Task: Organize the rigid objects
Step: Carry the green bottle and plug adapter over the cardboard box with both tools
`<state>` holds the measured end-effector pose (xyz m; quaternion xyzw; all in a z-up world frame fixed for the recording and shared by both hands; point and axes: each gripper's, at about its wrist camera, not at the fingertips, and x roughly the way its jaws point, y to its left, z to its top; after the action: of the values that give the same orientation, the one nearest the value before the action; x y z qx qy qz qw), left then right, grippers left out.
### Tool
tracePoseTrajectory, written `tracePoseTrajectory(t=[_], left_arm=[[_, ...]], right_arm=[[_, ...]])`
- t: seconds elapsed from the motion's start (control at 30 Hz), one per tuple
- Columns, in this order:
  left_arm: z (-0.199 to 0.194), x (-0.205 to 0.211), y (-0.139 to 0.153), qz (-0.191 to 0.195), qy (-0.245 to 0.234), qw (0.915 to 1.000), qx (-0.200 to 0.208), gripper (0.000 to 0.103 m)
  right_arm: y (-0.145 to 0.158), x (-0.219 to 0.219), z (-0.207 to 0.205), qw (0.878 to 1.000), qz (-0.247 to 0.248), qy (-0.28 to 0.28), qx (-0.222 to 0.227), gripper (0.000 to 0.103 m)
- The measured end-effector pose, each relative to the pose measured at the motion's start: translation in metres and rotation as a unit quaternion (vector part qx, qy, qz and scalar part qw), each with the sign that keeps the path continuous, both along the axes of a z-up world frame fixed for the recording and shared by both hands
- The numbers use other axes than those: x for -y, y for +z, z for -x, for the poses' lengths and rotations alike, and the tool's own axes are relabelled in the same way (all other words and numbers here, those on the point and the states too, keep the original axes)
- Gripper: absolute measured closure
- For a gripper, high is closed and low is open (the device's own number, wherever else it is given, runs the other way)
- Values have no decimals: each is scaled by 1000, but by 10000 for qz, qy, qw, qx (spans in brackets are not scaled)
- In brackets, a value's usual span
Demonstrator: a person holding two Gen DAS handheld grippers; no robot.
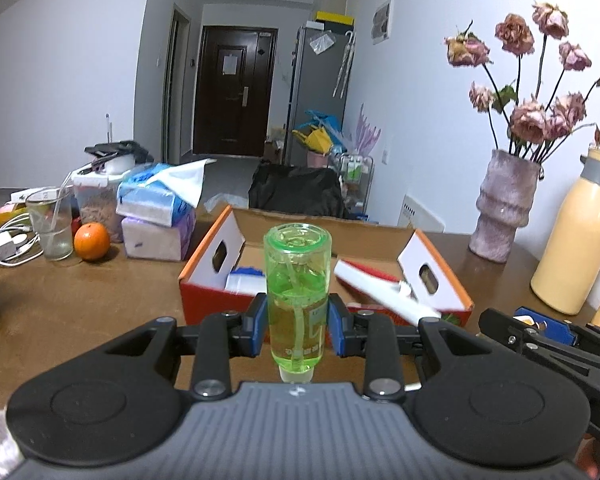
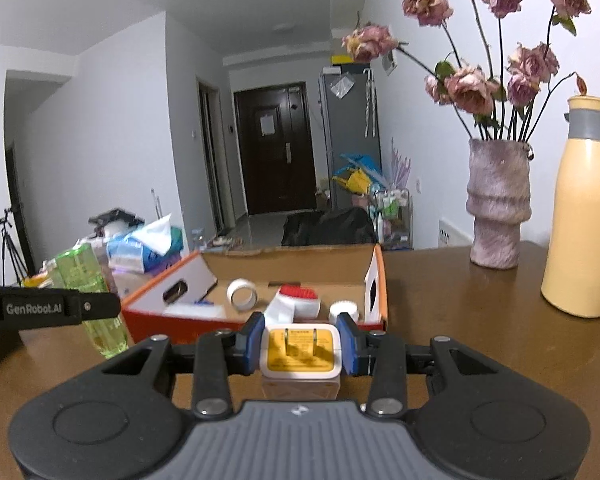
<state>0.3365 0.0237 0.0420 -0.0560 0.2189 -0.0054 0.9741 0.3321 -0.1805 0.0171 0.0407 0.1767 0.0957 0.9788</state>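
My left gripper (image 1: 298, 326) is shut on a clear green bottle (image 1: 298, 280) and holds it upside down above the brown table, in front of the open orange cardboard box (image 1: 220, 300). The bottle also shows in the right wrist view (image 2: 90, 292). My right gripper (image 2: 300, 346) is shut on a white and yellow plug adapter (image 2: 299, 350), just short of the box (image 2: 252, 322). In the box lie a tape roll (image 2: 242, 294), a white and red brush (image 2: 298, 300), a small white cap (image 2: 343, 311) and a flat white item (image 2: 194, 311).
On the table (image 1: 100, 300) stand a pink vase with dried roses (image 1: 504, 208) and a yellow thermos (image 1: 576, 236) at the right. At the left are tissue packs (image 1: 152, 216), an orange (image 1: 92, 241), a glass (image 1: 54, 228) and white cables (image 1: 4, 240).
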Motion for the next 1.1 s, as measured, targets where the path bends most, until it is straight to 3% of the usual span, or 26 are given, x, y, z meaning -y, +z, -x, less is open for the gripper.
tracePoseTrajectory(t=[0.57, 1.1], left_arm=[[-46, 9, 16, 224, 37, 9994, 271, 71], [-109, 13, 5, 208, 168, 9995, 185, 71]], right_arm=[[11, 3, -52, 9994, -261, -124, 182, 65], [1, 0, -114, 9993, -310, -191, 52, 65]])
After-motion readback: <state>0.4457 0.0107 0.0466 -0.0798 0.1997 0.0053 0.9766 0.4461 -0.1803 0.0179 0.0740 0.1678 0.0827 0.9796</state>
